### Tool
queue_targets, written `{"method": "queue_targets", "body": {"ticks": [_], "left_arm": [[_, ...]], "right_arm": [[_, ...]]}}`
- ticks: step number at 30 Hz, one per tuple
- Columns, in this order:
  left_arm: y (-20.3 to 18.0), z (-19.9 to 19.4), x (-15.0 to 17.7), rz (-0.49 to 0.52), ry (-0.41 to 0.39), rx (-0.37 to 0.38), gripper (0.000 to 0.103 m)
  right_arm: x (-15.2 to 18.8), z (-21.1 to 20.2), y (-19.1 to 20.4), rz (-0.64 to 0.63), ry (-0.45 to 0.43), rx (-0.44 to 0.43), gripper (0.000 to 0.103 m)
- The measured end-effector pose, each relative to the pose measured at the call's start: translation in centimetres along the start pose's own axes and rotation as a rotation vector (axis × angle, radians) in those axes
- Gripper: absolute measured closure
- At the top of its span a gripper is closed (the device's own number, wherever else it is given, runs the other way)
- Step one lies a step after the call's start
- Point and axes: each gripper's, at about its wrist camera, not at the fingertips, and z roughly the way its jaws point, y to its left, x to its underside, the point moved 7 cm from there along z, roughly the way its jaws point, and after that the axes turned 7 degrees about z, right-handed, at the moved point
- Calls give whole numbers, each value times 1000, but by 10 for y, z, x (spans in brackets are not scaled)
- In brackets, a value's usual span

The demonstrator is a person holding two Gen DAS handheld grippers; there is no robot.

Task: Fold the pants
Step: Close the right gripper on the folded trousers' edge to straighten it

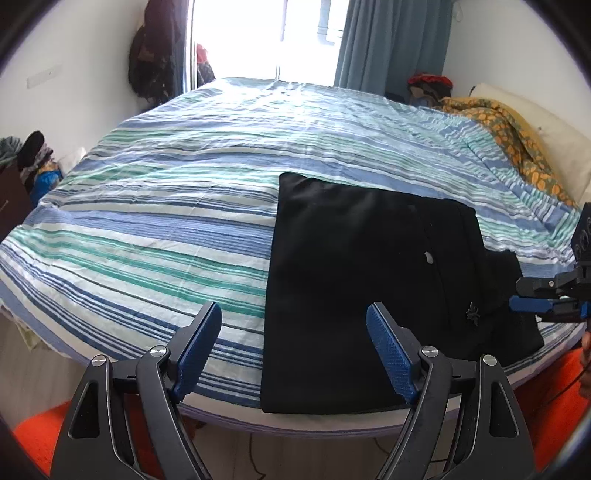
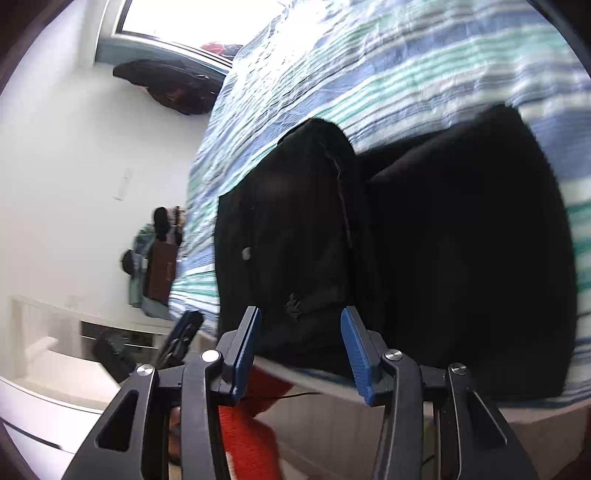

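Room: a bedroom; a bed with a striped sheet (image 1: 155, 221) fills the view ahead of both grippers, with a bright window (image 1: 258, 33) and a blue curtain (image 1: 391, 40) behind it.
Pants: black pants (image 1: 351, 280), folded into a flat rectangle, lie on the sheet at the bed's near edge.
Pants against left jaws: the left gripper (image 1: 293, 345) hangs above the near edge; the pants' left border runs between its fingers, the right finger over the black cloth, the left finger over bare stripes.
Left jaws: wide apart, nothing between the pads.
Pants against right jaws: the right gripper (image 2: 301, 345) hovers at the bed edge, with the pants' thick folded end just beyond its fingertips.
Right jaws: partly closed, nothing gripped.
Edges: the pants' near border lies along the mattress edge.
Open room: broad bare sheet left of and beyond the pants.
Far side: an orange patterned blanket (image 1: 517, 136) and a pillow (image 1: 546, 125) well beyond the right jaws.
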Motion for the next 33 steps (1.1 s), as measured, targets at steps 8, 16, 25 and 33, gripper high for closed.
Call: {"method": "queue_targets", "body": {"ticks": [8,16,25,33], "left_arm": [[6,6,3,-43,22,7,21],[3,13,7,-56,50,14,21],[-18,6,4,58,25,20,20],[-29,10,10,115,58,21,20]], "right_arm": [[-6,15,3,-128,64,92,77],[-6,21,-2,-130,85,70,77],[8,5,1,-242,96,134,92],[-9,-10,-17,-104,47,32,76]]}}
